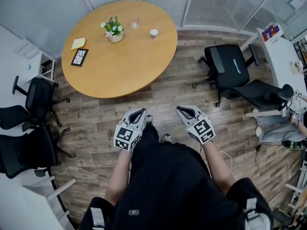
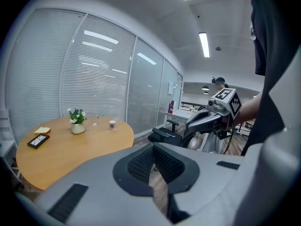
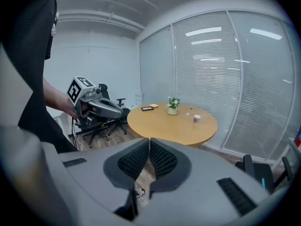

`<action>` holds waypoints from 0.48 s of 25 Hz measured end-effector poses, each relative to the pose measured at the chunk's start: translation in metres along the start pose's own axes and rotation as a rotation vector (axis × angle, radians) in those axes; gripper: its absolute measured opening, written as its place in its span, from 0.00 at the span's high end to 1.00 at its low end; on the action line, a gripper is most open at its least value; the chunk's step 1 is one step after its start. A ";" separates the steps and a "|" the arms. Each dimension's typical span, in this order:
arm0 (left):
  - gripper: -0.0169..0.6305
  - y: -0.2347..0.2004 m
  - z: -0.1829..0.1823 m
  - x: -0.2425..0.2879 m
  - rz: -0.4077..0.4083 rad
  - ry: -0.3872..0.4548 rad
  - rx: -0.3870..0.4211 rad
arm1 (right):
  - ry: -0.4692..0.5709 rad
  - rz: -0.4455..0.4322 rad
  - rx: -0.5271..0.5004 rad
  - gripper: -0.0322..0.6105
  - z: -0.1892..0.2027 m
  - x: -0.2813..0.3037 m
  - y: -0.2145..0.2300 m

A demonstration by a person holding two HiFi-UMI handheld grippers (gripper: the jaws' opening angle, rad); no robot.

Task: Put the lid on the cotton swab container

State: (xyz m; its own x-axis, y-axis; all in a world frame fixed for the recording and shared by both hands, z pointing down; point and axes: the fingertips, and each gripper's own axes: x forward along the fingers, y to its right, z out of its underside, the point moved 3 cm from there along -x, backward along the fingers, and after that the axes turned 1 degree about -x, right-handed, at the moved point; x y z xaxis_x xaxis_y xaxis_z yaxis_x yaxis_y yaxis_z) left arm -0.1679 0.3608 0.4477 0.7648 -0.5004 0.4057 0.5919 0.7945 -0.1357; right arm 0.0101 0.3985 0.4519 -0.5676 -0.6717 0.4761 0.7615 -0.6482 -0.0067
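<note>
**Across the floor from a light little tub, both grippers shut and empty**

Close to the body, the left gripper [image 1: 142, 111] and the right gripper [image 1: 179, 109] sit side by side in front of the person's waist. The forearms are bent forward and the noses tip a little down toward the wooden floor [image 1: 158, 97]. Each gripper's own view shows its ribbed pads pressed together with nothing between them.

Farther out stands the round table [image 1: 120, 75], well apart from both grippers. Toward its left side lie a dark flat slab [image 1: 79, 57] and a yellow pad [image 1: 78, 43]. Nearer the back is a small potted plant [image 1: 114, 31].

To the plant's right, near the far edge, are what I take to be the task's pieces. One is a small white tub [image 1: 154, 32], standing upright. The other is a small clear piece [image 1: 135, 23], left of the tub and apart from it, which may be the lid. Both are too small to be sure of.

The white tub is probably thin plastic: light, stiff, smooth-sided, and easy to tip or slide on the tabletop. One gripper would do best to pinch it low across the body, gently, to steady it. The clear piece, if it is the lid, is best taken by opposite edges of its rim and kept level so it seats squarely. Nothing has been touched yet, and the person must first step up to the table.
</note>
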 end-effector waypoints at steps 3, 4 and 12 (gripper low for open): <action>0.96 -0.012 -0.003 0.006 0.009 -0.009 -0.005 | 0.002 0.018 0.012 0.94 -0.005 0.011 0.006; 0.96 -0.016 -0.005 0.008 0.013 -0.010 -0.004 | 0.002 0.023 0.016 0.94 -0.006 0.014 0.010; 0.96 -0.048 -0.016 0.031 0.069 -0.030 0.015 | 0.016 0.076 0.045 0.93 -0.021 0.043 0.035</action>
State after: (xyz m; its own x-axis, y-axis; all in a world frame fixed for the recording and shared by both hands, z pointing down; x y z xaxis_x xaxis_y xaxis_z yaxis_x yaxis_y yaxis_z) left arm -0.1684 0.3020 0.4525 0.7955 -0.4340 0.4228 0.5340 0.8320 -0.1507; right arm 0.0054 0.3393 0.4541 -0.5123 -0.7241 0.4618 0.8156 -0.5786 -0.0024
